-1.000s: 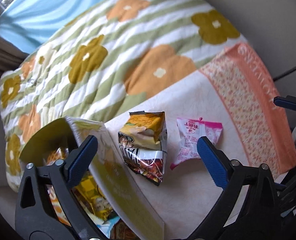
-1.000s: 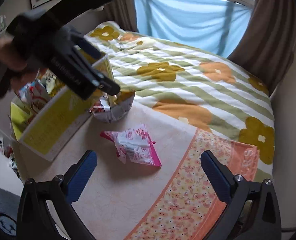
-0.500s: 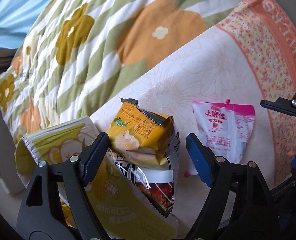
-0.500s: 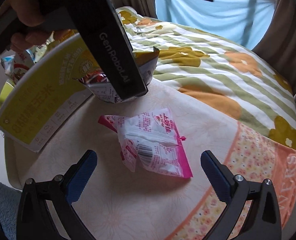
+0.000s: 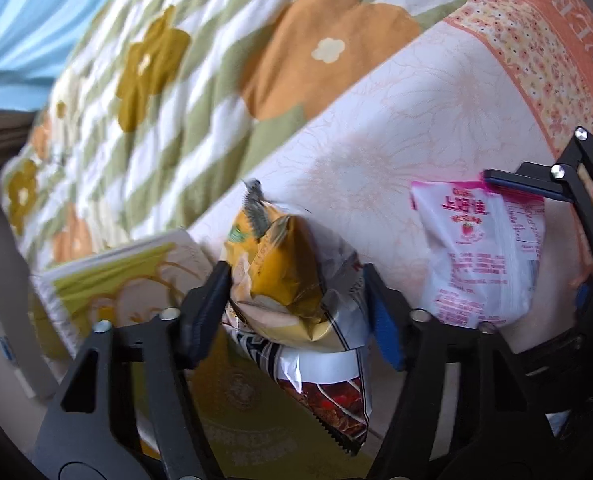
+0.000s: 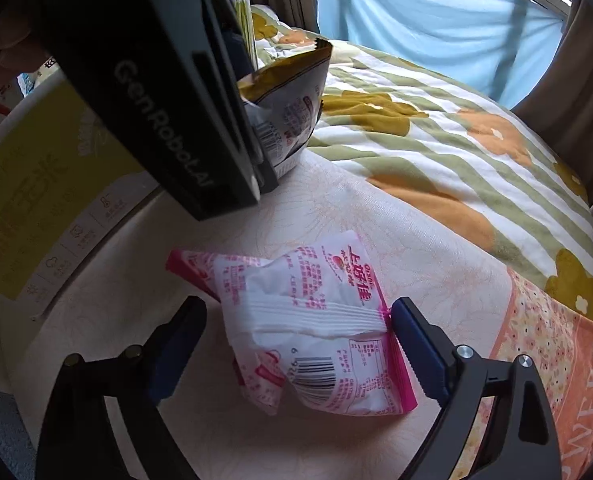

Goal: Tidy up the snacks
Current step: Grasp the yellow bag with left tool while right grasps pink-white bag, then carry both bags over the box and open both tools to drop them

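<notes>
My left gripper (image 5: 296, 300) has its blue pads pressed against both sides of a yellow snack bag (image 5: 284, 276), which lies on a black, white and red snack bag (image 5: 328, 380) beside the yellow carton (image 5: 112, 292). The yellow bag also shows in the right wrist view (image 6: 292, 92) behind the left gripper's black body (image 6: 156, 92). My right gripper (image 6: 296, 344) straddles a pink and white snack packet (image 6: 316, 328); its right pad touches the packet's edge and its left pad stands apart. The packet shows in the left wrist view (image 5: 480, 256) too.
The snacks lie on a pale floral cloth (image 6: 376, 220) with an orange flowered border (image 6: 556, 360). Behind it is a striped quilt with flowers (image 5: 216, 60). The yellow carton (image 6: 36, 200) holds several snack packs at the left. A blue curtain (image 6: 436, 20) hangs behind.
My left gripper has moved down onto the yellow bag and closed on it. My right gripper has moved forward around the pink packet and narrowed its opening.
</notes>
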### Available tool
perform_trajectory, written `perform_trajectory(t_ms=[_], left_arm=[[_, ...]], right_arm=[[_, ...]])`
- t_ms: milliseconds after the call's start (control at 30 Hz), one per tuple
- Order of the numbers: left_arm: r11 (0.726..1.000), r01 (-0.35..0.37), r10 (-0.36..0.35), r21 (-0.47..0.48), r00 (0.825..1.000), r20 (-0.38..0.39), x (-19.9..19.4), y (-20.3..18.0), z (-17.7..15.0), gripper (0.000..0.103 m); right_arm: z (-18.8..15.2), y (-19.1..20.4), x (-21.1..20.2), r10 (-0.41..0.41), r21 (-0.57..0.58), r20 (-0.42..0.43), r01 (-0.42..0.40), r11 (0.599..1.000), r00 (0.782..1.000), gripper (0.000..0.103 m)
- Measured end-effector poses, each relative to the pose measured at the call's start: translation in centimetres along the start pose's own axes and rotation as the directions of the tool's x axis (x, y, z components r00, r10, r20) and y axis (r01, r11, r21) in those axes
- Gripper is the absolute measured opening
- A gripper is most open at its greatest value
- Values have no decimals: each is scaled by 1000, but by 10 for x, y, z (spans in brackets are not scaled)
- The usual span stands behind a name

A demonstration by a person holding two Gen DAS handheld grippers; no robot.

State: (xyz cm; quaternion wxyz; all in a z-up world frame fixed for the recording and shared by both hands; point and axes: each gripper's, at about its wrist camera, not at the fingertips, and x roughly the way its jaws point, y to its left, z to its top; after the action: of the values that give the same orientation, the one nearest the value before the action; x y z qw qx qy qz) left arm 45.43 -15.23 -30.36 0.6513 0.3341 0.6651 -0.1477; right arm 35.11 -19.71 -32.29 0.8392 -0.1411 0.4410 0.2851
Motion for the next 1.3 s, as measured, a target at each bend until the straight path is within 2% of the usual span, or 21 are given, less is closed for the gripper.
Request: perform_trajectory(t_ms=[33,100,233,400,667,900,1033,1133,1300], left_arm=[[1000,11,-11,-2,1000,0,2,-1,0,55],[999,-18,18,32,1000,-4,4,-7,1,52],[997,-41,41,58,999,0,1,-11,1,47],[998,-40,40,41,999,18,-3,-5,-2,43],[1000,14,-13,-11,997,73,-18,-4,-5,40],[995,83,-72,-56,982,174,-63,-13,-13,40],[991,104,-78,-81,958,278,-110,-15,-28,40],[987,117,-69,-113,931,359,-149,-11,-49,40],[969,153,-39,-194,871,489,-207,9,-105,40]], right_arm=[[0,0,2,-6,-2,-1,6,1000,1000,87],[-1,-1,6,-15,-7,-11,15,1000,1000,78],[-1,-3,3,-26,14,-1,26,1000,1000,65],[0,-4,-1,-19,46,5,19,999,1000,55],[-9,-3,-22,-47,79,12,46,996,999,53],[-7,-6,-72,-100,94,32,96,991,995,53],[2,-4,-109,-112,95,55,107,990,992,53],[12,3,-142,-130,74,71,124,989,989,53],[37,28,-185,-130,32,118,127,991,984,53]])
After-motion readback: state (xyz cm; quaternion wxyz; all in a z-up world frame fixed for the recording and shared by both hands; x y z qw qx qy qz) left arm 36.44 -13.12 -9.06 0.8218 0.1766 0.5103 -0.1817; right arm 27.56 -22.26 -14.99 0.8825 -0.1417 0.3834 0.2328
